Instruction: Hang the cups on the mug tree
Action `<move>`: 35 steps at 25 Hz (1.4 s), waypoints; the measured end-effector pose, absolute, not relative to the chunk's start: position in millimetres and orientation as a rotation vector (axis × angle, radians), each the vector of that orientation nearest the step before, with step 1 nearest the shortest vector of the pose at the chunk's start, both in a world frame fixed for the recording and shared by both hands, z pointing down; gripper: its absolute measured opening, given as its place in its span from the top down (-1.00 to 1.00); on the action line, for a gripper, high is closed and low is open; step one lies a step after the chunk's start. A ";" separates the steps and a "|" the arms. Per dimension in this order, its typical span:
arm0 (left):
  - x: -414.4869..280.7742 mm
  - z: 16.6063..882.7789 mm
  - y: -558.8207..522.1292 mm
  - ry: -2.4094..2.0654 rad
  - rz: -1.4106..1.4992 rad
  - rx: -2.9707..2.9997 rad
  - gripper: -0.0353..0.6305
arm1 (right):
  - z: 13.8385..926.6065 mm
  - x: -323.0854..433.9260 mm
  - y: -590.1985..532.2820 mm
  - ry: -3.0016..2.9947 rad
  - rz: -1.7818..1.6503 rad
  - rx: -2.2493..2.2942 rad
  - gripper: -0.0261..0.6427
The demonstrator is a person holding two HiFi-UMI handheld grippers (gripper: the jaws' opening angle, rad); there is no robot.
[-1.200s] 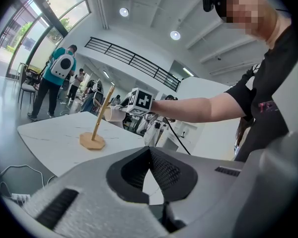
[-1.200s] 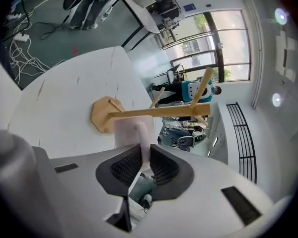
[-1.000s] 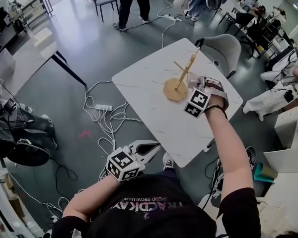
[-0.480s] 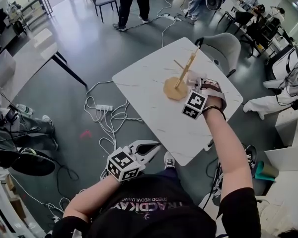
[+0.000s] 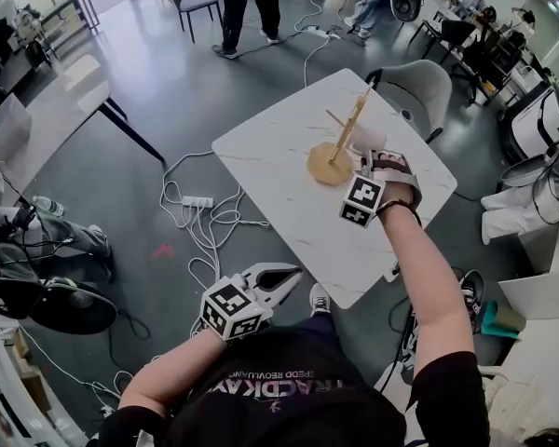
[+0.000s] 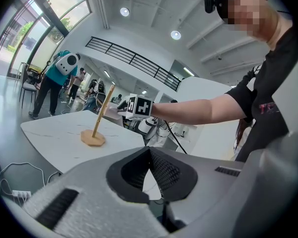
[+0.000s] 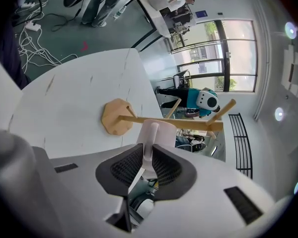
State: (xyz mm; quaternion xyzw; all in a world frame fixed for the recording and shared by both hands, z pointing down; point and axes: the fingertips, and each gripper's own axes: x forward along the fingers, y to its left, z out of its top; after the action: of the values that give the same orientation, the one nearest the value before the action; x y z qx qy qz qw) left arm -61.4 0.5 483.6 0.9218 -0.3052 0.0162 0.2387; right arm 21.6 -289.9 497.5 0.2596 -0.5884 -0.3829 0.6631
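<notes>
Head view: white table point(image 5: 270, 161), grey floor point(image 5: 168, 73); right claw point(image 7: 148, 156) clamps cup point(image 7: 154, 132), left claw point(image 6: 149, 163) clenched.

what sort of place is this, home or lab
Likely an open lab or workshop hall: power strip and loose cables on a grey floor, several white tables, other people nearby.

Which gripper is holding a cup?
The right gripper: its jaws clamp the white cup beside the mug tree. The left gripper is shut on nothing.
</notes>
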 end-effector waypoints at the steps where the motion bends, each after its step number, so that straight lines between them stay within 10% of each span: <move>1: -61.3 483.5 1.4 -0.835 0.046 2.525 0.90 | 497.0 21.4 -289.3 -1.330 -0.868 0.587 0.78; 23: -51.6 482.1 9.3 -0.785 0.059 2.556 0.90 | 468.7 2.5 -243.6 -1.533 -0.900 0.643 0.78; 35: -44.5 478.9 13.1 -0.742 0.073 2.572 0.90 | 425.3 -13.0 -167.7 -2.358 -0.166 0.836 0.87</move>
State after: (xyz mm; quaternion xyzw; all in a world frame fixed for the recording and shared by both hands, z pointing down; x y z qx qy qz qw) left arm -44.5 13.1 478.9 0.9348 -0.2695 0.0265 0.2296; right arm -13.0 -167.7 425.3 0.3167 -0.8936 -0.0629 0.3118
